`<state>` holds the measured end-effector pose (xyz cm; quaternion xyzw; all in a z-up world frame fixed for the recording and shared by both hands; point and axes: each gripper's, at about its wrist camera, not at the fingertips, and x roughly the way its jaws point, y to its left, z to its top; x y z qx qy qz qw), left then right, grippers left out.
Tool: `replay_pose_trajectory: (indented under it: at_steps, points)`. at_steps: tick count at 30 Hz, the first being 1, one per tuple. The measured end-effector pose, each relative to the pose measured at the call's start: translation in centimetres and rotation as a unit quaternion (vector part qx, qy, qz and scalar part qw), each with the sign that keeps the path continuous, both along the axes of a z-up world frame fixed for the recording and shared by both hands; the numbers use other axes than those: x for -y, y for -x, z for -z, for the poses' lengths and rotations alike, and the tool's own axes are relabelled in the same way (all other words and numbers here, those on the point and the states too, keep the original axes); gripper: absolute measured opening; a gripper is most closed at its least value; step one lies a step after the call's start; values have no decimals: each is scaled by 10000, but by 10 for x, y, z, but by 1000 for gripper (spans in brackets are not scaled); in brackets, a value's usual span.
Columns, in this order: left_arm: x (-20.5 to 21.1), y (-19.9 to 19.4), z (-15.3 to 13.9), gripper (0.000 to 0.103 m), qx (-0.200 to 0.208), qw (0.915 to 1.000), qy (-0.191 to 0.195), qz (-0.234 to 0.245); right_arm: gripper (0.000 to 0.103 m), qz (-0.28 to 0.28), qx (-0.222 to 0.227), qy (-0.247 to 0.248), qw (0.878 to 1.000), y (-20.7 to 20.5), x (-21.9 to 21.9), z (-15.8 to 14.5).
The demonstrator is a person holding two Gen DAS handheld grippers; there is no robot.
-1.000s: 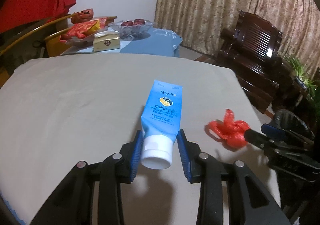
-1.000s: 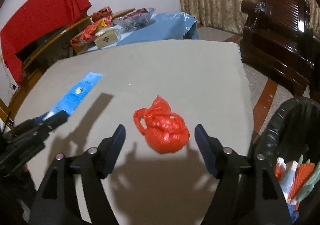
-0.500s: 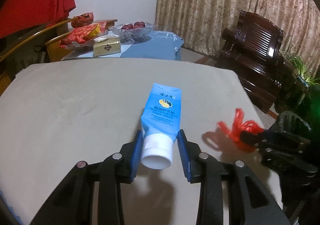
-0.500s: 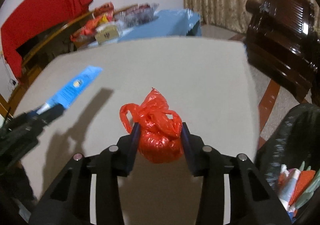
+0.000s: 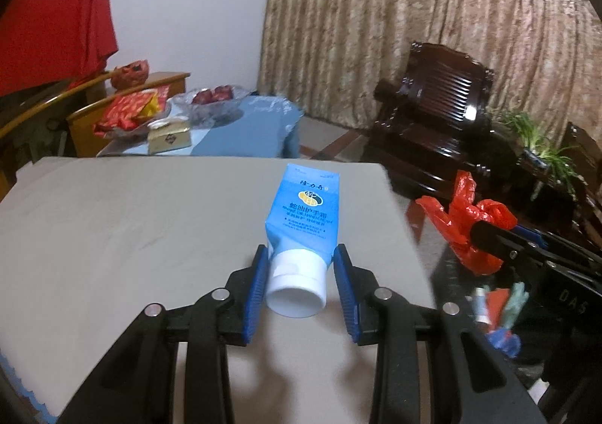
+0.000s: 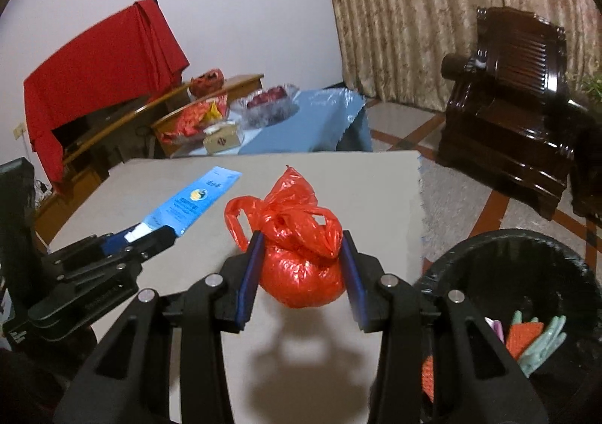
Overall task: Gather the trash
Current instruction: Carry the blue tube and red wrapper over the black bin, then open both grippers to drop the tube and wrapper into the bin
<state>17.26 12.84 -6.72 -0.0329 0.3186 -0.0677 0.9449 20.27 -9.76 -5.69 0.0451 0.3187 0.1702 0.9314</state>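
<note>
My left gripper [image 5: 301, 266] is shut on the white cap end of a blue tube [image 5: 303, 215] and holds it above the grey table [image 5: 131, 220]. My right gripper [image 6: 301, 254] is shut on a knotted red plastic bag [image 6: 297, 247] and holds it up over the table's right edge. The bag also shows in the left wrist view [image 5: 468, 222], and the tube shows in the right wrist view [image 6: 188, 203]. A black-lined trash bin [image 6: 526, 273] with several pieces of trash inside stands on the floor at the lower right.
A side table with a blue cloth [image 5: 240, 130] holds a fruit bowl, a tissue box and red packets behind the grey table. A dark wooden armchair [image 5: 440, 122] and a plant [image 5: 541, 145] stand at the right. Curtains hang behind.
My right gripper closed on the red bag and lifted it off the table toward the right. My left gripper raised the tube higher.
</note>
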Motion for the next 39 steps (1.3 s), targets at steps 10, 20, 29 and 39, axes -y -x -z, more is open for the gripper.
replay_pose_trajectory:
  at_steps: [10, 20, 29, 39]
  points:
    - [39, 28, -25, 35, 226, 9990, 98, 373, 39, 206, 451, -10, 9988, 54, 42, -41]
    - [78, 43, -36, 35, 375, 9962, 3, 780, 39, 509, 703, 7, 9962, 84, 75, -53]
    - [134, 45, -31, 35, 401, 9897, -51, 1372, 39, 1068, 695, 44, 9918, 101, 128, -45]
    - [207, 28, -1, 35, 317, 9778, -145, 2068, 39, 1758, 396, 165, 9835, 105, 192, -9]
